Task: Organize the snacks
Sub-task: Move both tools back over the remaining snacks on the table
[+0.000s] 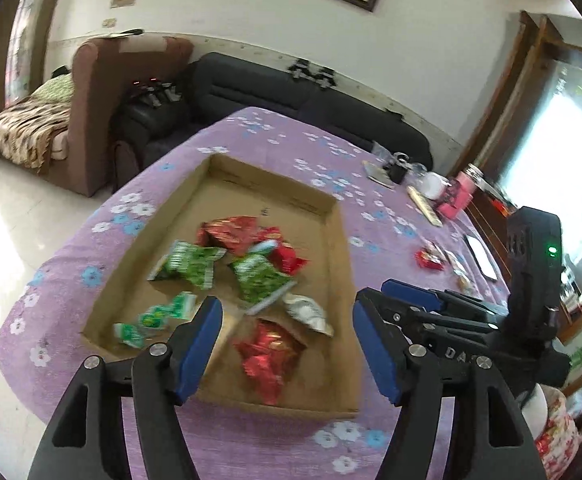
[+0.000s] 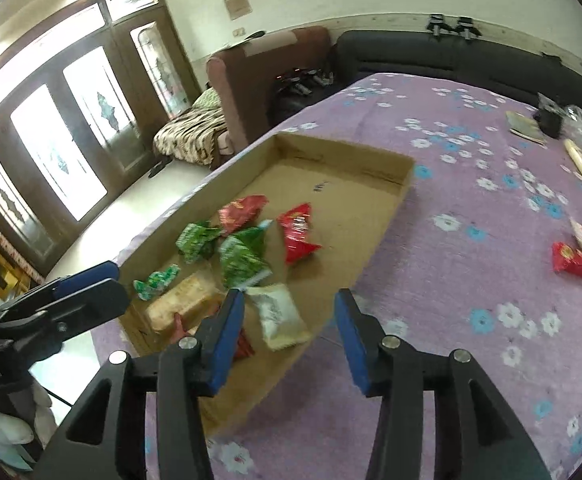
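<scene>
We hover both tools over the shallow brown cardboard tray, where green and red foil snack packets already lie heaped near its middle (collected, we judge). Left gripper gapes empty; right gripper likewise spread, holding nothing. One red snack packet lies outside the tray on the purple flowered tablecloth, nothing blocking it.

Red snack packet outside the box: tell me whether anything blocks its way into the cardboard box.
Nothing visible does. The red snack packet lies on the purple tablecloth, and only bare cloth shows between it and the low wall of the cardboard box. Both hand-held grippers are open and empty.
</scene>
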Motion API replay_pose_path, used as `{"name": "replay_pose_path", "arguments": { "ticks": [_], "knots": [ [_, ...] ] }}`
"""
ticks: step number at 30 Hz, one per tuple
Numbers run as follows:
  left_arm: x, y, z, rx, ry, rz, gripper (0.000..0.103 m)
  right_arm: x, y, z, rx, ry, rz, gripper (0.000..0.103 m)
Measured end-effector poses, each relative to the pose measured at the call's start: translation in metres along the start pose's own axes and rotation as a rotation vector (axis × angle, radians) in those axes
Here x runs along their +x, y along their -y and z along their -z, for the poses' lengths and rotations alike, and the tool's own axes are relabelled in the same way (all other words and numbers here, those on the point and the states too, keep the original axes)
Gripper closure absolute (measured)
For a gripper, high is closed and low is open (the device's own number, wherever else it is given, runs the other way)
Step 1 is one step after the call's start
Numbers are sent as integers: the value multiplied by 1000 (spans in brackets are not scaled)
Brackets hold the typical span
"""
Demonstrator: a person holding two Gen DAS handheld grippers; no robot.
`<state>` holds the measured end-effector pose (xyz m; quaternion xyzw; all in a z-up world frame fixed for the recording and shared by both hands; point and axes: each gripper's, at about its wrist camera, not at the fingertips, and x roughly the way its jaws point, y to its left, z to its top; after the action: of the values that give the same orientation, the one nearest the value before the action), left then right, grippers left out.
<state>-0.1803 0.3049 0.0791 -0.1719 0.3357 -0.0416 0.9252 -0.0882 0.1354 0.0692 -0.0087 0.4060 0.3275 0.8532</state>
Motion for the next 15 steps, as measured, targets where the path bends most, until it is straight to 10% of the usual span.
{"name": "replay_pose_path", "arguments": {
  "ticks": [15],
  "knots": [
    [75, 141, 24, 237, -210, 264, 26, -72, 202, 39, 366, 71, 259, 57]
  ]
}}
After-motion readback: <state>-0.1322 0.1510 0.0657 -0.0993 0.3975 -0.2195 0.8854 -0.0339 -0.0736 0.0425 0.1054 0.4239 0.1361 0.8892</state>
